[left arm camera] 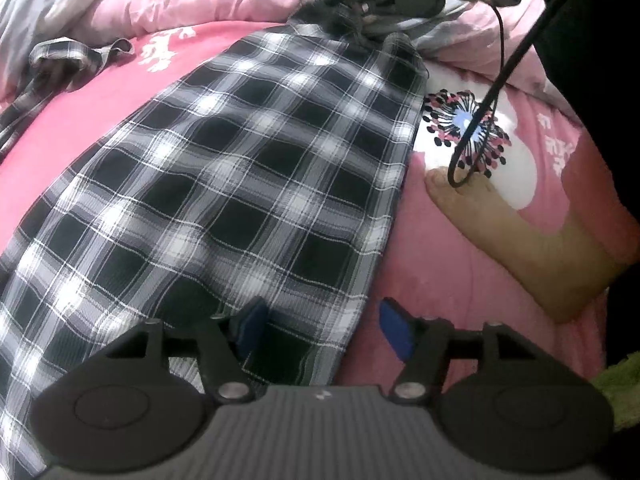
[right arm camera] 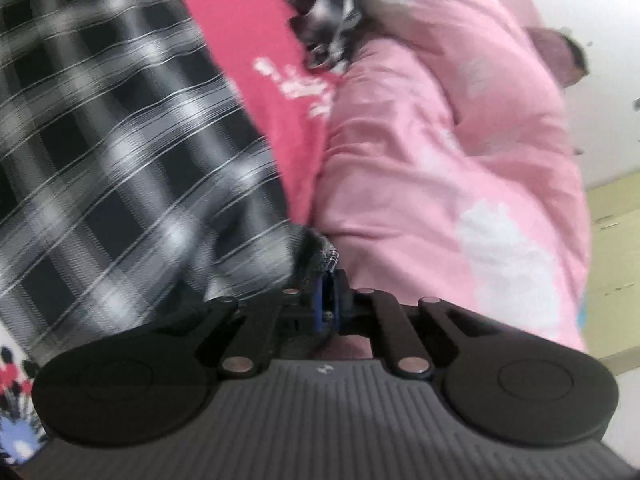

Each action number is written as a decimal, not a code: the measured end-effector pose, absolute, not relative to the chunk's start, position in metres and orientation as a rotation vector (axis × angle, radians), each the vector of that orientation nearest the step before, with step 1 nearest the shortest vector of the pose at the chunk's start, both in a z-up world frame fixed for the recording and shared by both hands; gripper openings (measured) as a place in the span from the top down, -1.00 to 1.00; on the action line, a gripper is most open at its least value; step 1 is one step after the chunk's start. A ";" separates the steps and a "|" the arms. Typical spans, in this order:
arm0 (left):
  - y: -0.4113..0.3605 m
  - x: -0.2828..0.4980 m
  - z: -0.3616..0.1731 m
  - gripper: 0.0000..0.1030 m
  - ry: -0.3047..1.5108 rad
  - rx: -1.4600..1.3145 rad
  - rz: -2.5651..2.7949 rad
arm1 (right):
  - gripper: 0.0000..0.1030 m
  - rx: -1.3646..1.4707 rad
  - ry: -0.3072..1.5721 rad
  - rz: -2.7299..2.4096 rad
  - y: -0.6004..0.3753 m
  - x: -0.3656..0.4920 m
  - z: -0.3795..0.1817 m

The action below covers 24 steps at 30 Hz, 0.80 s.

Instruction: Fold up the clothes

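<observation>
A black-and-white plaid garment lies spread flat along a pink bed sheet. My left gripper hovers open at the garment's near end. Its left blue pad is over the plaid and its right pad over the sheet, and neither presses on the cloth. At the far end my right gripper meets a bunched corner of the cloth. In the blurred right wrist view that gripper is shut, with a corner of the plaid garment pinched at its blue pads.
A person's bare foot rests on the sheet just right of the garment, with a black cable hanging over it. A crumpled pink duvet is piled along the far side. A second plaid piece lies at the far left.
</observation>
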<state>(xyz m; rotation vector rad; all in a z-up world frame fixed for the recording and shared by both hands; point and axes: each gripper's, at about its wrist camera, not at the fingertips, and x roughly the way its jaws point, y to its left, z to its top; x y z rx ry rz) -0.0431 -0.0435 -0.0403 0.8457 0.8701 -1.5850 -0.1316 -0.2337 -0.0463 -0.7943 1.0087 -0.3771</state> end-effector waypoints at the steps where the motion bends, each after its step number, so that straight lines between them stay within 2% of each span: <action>1: -0.044 -0.044 -0.040 -0.26 0.867 0.851 -1.585 | 0.94 -0.817 0.990 -0.390 -0.233 -0.131 -0.043; 14: -0.040 -0.049 -0.043 -0.29 0.844 0.880 -1.586 | 0.94 -0.963 0.900 -0.545 -0.253 -0.119 -0.014; 22: -0.041 -0.051 -0.044 -0.30 0.838 0.889 -1.589 | 0.94 -0.995 0.923 -0.557 -0.265 -0.104 -0.020; 24: -0.041 -0.052 -0.044 -0.30 0.835 0.897 -1.586 | 0.87 -1.036 0.948 -0.543 -0.270 -0.098 -0.032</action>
